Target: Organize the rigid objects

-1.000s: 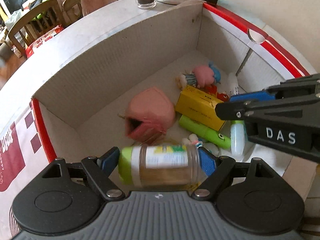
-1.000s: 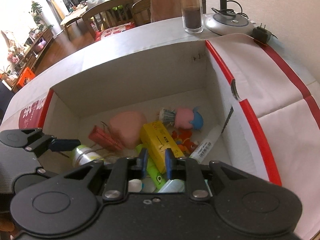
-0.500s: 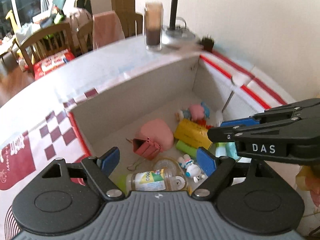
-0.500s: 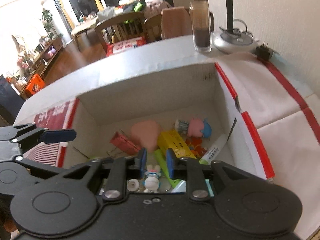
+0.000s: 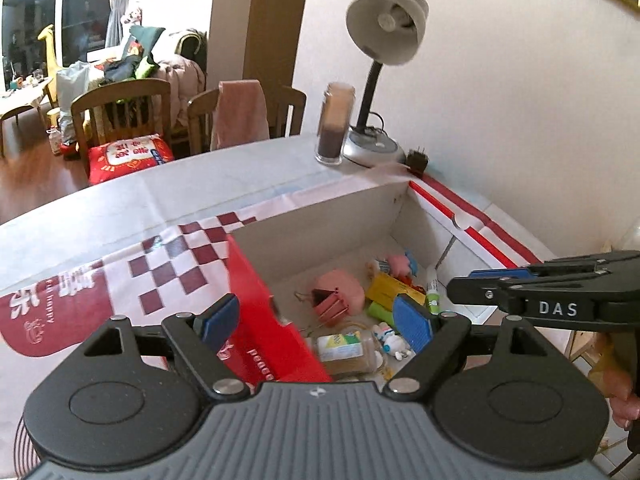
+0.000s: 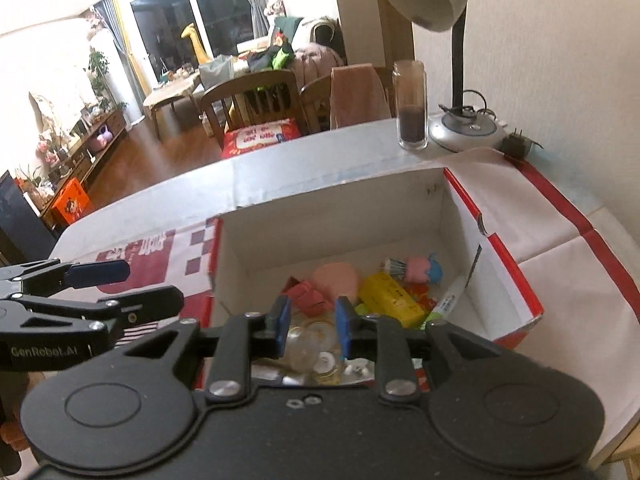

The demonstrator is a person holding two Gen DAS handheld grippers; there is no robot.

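My left gripper (image 5: 316,320) has released the jar (image 5: 347,350) into the box (image 5: 320,216) and risen wide open; my right gripper (image 6: 311,326), empty, is opening, ready for the next object.

box (image 6: 504,272): 1 | jar (image 5: 348,350): 1 | yellow carton (image 6: 390,298): 1 | binder clip (image 5: 330,306): 1 | lamp (image 5: 384,40): 1 | glass (image 6: 412,108): 1 | chairs (image 5: 120,112): 2

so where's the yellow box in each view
Left wrist: the yellow box lies on the floor of the carton, right of centre, just above this gripper's right pad.
Right wrist: the yellow box lies mid-carton, just right of this gripper's pads.
Shared landmark: the pink pouch lies at the box's left in both views.
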